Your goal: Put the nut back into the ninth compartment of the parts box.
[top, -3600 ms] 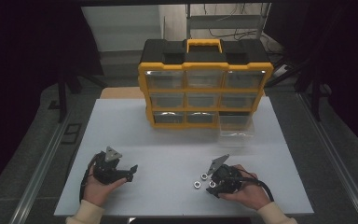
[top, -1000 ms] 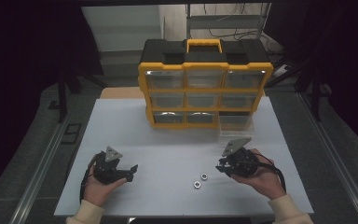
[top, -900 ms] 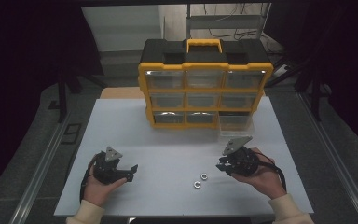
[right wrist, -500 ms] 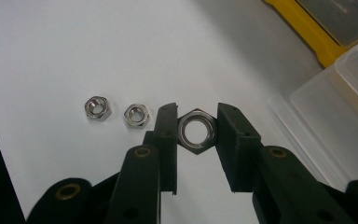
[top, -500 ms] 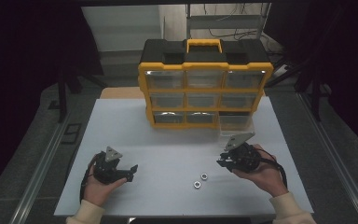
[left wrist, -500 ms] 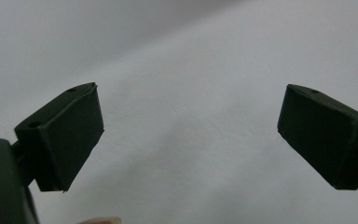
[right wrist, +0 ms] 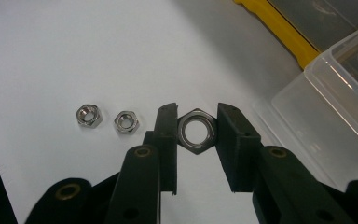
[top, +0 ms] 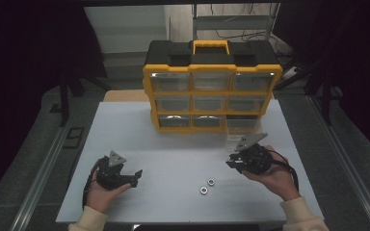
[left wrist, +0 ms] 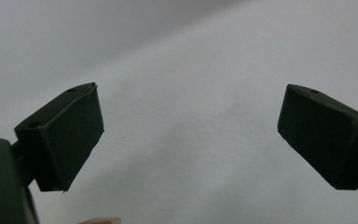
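We've got one hex nut clamped flat-to-flat between the jaws of the right gripper, lifted off the table and carried toward the clear drawer pulled out of the bottom right slot of the yellow organizer. In the high view the right gripper now sits just in front of that drawer, up and right of the two loose nuts. Compared with the frame a few seconds back: there the right gripper was down at the pile and three nuts lay together near the front edge; now only two lie on the table, so the third is the one we're holding. Over the last second the hand only crept a little closer to the drawer, and the grip hasn't changed. Our read: pick is done, transfer is nearly done, the drop into the drawer comes next, with two nuts left to fetch. The left gripper is parked low on the left of the table, same spot in every frame; in the left gripper view its jaws stand wide apart with nothing between them, bare table behind.
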